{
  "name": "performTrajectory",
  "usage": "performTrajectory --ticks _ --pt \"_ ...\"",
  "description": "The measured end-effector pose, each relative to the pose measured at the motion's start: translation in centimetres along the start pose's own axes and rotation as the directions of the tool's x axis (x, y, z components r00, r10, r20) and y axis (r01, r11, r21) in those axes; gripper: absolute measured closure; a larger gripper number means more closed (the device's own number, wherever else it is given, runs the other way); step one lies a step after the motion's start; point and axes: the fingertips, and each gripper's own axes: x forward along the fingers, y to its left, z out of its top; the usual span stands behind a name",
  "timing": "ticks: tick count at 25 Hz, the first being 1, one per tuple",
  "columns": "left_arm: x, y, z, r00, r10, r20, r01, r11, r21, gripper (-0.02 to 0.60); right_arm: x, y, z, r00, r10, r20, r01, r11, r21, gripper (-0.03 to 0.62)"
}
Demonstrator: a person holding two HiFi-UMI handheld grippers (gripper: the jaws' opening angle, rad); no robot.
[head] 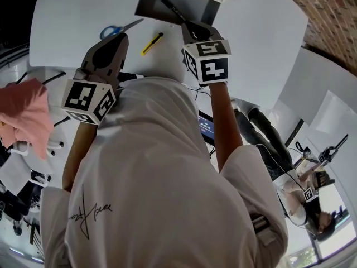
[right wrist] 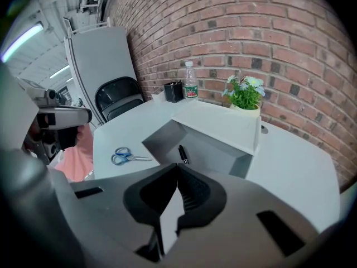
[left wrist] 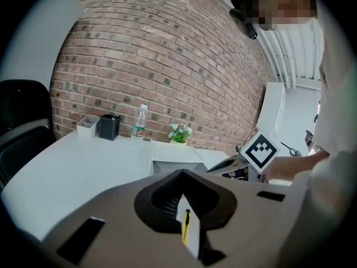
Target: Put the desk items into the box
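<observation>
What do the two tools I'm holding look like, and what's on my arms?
The left tool and right tool each have a grey wedge-shaped body, black ribbed pads and a white cube with black square markers. The person wears a white top with short sleeves and a black scrawl printed on it.

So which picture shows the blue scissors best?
The right gripper view: the scissors lie whole on the white table, handles and blades both clear, left of the box. The head view shows them only small, near the top, by the left gripper. The left gripper view does not show them.
</observation>
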Motion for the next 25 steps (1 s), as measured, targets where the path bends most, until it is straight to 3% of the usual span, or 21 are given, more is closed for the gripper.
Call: performTrajectory --ticks 15,21,25 --pt "0.6 -1.0 -0.6 0.999 -0.019 -0.034 0.021 0.997 0.068 0.577 -1.3 2.4 -1.4 0.998 0.059 0.014 -0.059 0.997 0.048 0.566" --pt "0.6 -0.8 -0.5 0.999 -0.044 -0.031 0.044 0.999 0.001 0.577 -1.1 2.7 -1.5 0.997 0.073 0.022 -0.074 0.995 0.066 0.566" --pt "-0.1 0.3 -0.9 0.998 -0.049 -0.029 0.05 0.999 0.012 0.577 -0.8 3.1 -1.4 0.996 0.085 0.029 -0.087 0.993 0.078 0.566"
